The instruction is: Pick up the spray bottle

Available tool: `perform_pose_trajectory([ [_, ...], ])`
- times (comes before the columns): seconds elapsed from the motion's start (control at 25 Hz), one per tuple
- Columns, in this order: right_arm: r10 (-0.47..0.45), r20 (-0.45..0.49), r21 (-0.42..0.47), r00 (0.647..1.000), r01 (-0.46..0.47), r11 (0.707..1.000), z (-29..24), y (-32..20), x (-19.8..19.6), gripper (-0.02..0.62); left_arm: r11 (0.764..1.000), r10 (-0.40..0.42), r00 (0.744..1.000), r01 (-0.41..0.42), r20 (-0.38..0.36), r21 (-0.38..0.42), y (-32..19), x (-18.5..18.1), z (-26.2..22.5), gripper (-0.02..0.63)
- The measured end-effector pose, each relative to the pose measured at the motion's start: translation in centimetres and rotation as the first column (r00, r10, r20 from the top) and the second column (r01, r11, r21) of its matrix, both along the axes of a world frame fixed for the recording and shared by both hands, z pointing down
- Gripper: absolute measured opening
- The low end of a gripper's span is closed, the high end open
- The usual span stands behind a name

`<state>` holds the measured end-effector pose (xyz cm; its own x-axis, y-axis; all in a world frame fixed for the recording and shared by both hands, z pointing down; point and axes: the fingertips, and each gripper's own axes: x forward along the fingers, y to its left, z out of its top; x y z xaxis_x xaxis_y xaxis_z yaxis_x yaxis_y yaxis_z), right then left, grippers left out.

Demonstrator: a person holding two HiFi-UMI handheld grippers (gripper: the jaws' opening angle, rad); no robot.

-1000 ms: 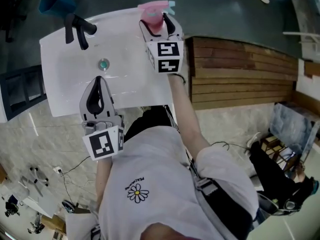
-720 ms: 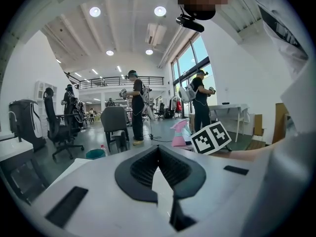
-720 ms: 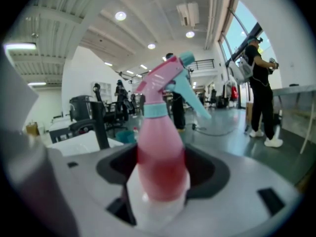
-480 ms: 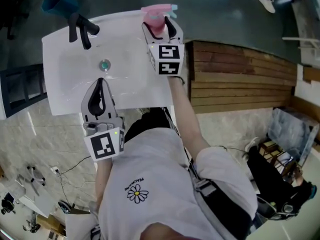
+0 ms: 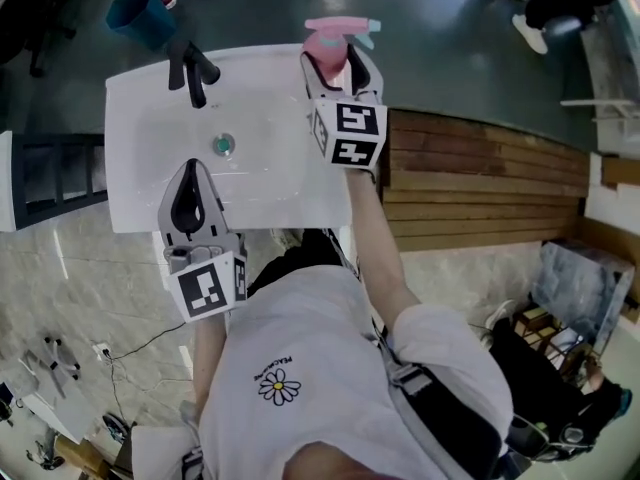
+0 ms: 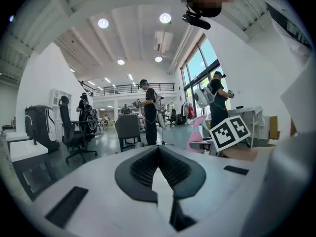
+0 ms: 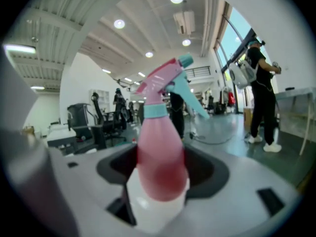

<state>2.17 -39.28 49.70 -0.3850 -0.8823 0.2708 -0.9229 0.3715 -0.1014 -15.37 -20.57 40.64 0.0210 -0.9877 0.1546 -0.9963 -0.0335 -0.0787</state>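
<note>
The spray bottle (image 5: 330, 40) is pink with a teal collar and nozzle, and it stands upright at the far right corner of the white sink (image 5: 270, 173). My right gripper (image 5: 338, 60) is shut on its body. In the right gripper view the spray bottle (image 7: 161, 147) fills the space between the jaws of the right gripper (image 7: 163, 174), with its spray head pointing right. My left gripper (image 5: 190, 171) hovers over the sink's near edge, shut with nothing in it. The left gripper (image 6: 159, 154) shows its pads pressed together, and the spray bottle (image 6: 199, 131) stands far off to the right.
A black faucet (image 5: 192, 66) stands at the sink's far side, with the drain (image 5: 223, 145) in the basin. A teal bucket (image 5: 140, 13) sits on the floor beyond the sink. A wooden bench (image 5: 480, 173) adjoins the sink on the right. People and office chairs stand in the room behind.
The whole head view has shifted right and down a little. My right gripper stays shut on the spray bottle at the sink's far right corner. The left gripper holds its place.
</note>
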Motion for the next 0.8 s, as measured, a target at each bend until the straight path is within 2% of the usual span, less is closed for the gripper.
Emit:
perform_pose_trajectory([
  [0.16, -0.027, 0.005, 0.133, 1.000, 0.026, 0.991, -6.8, 0.6, -1.2, 0.305, 0.994, -0.056, 0.998, 0.056, 0.002, 0.093, -0.5, -1.5, -3.4, 0.020],
  [0.32, -0.072, 0.025, 0.228, 0.997, 0.065, 0.971, -12.8, 3.3, -2.8, 0.305, 0.976, -0.133, 0.988, 0.145, -0.081, 0.161, 0.2, -3.1, -6.9, 0.020],
  [0.56, -0.202, 0.020, 0.338, 0.979, 0.184, 0.923, -19.5, 8.7, -7.1, 0.305, 0.948, -0.188, 0.978, 0.205, -0.093, 0.243, 1.5, -4.5, -11.3, 0.020],
  [0.72, -0.298, 0.040, 0.407, 0.954, 0.257, 0.876, -22.9, 12.7, -9.8, 0.305, 0.926, -0.230, 0.969, 0.247, -0.093, 0.287, 3.1, -6.0, -13.7, 0.020],
  [0.8, -0.334, 0.047, 0.419, 0.941, 0.285, 0.862, -23.5, 14.6, -10.9, 0.305, 0.916, -0.247, 0.964, 0.264, -0.094, 0.301, 4.1, -6.9, -14.3, 0.020],
])
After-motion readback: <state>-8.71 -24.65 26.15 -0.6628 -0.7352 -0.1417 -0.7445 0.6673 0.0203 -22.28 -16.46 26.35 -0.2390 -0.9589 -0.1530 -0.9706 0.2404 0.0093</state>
